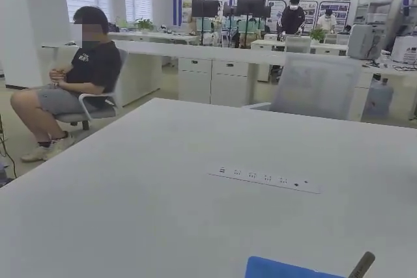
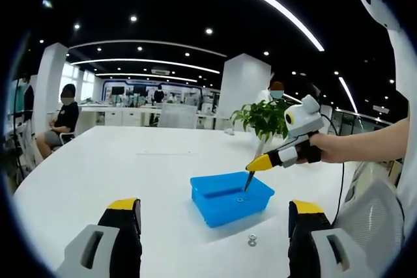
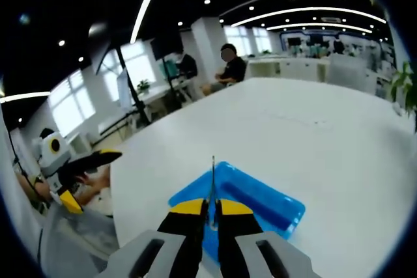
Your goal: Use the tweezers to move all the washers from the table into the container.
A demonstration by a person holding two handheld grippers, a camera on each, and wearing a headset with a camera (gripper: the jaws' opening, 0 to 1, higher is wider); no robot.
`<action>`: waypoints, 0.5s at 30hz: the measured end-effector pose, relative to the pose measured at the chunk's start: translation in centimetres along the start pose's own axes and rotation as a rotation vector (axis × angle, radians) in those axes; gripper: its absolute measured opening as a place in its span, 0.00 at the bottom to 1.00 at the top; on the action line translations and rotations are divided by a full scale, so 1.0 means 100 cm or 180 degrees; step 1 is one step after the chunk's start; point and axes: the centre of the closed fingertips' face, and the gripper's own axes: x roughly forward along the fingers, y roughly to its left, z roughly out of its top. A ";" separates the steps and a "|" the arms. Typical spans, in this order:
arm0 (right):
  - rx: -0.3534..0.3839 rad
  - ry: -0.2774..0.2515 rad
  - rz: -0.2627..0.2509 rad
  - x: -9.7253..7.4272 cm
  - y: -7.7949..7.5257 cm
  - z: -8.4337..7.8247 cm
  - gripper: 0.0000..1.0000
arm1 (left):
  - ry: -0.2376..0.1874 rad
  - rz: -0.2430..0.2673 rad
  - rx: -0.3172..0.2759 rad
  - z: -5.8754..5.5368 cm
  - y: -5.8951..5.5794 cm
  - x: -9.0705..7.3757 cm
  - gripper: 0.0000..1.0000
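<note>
Washer: lies on the desk just in front of the container, between the left hand-held gripper's jaws as its own view frames it.
Second ring: sits inside the container under the tweezers' tip; probably a washer, but too small to be sure.
Tweezers: thin and dark, pointing down into the container.
Container: shallow blue tray with an open top, standing on the desk.
Right hand-held gripper: yellow-tipped jaws pressed together, pinching the tweezers; held above the container's far right side.
Left hand-held gripper: jaws spread wide with nothing between them, low over the desk and near the container.
Desk: broad and white, with a socket strip set into its top.
Beyond: a potted plant at the far edge of the desk, and a seated person on a chair well apart from it.
</note>
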 end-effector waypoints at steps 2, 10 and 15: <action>0.0036 0.0003 -0.0002 0.004 -0.002 -0.001 0.03 | 0.0003 -0.0004 -0.0005 0.000 0.000 0.000 0.96; 0.0404 -0.0025 -0.0053 0.017 -0.016 -0.007 0.03 | 0.0026 -0.0011 -0.0014 -0.002 0.000 0.001 0.96; 0.0408 0.0038 -0.0104 0.024 -0.023 -0.012 0.03 | 0.0038 -0.0018 -0.0011 -0.005 0.001 0.000 0.95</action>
